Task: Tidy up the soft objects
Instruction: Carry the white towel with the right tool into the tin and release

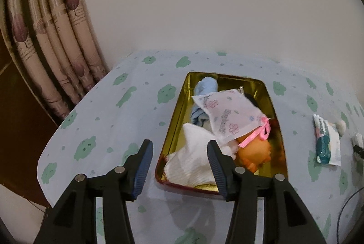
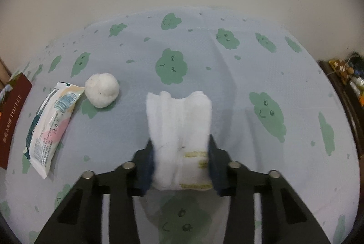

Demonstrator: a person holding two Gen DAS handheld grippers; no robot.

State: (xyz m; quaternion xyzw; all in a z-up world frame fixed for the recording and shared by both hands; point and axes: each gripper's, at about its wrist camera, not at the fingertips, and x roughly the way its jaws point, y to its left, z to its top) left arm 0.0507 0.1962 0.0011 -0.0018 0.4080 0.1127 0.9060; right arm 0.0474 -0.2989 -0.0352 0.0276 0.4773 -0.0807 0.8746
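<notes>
- Left gripper (image 1: 179, 148): jaws spread wide, nothing between the pads; poised above the near end of the tin (image 1: 176, 116), fingertips framing its near-left corner.
- Tin: gold-lined, rectangular, resting on the cloud-print tablecloth (image 1: 109, 112), long axis running from 6 toward 12 o'clock in the left wrist view.
- Tin contents: blue cloth (image 1: 202, 98) at 12 o'clock; white mesh cloth (image 1: 193, 157) at 7 o'clock; orange toy (image 1: 254, 153) at 5 o'clock; printed pouch (image 1: 227, 114) with pink ribbon (image 1: 257, 134) lying across the centre, partly covering the blue cloth and the toy.
- Right gripper (image 2: 180, 161): closed onto a folded white towel (image 2: 179, 128), both pads pressed against its sides; near end of the towel pinched in, far end fanning out toward 12 o'clock.
- Towel: yellow stitching visible near the right pad; whether lifted or resting on the tablecloth cannot be told.
- Tissue pack (image 2: 51, 125): flat on the tablecloth at 9 o'clock of the towel, well apart.
- White ball (image 2: 102, 90): touching the far tip of the tissue pack, at 10 o'clock of the towel.
- Red lid (image 2: 12, 116): at the far left edge of the right wrist view, beyond the tissue pack.
- Curtain (image 1: 50, 39): at 10 o'clock in the left wrist view, beyond the table corner.
</notes>
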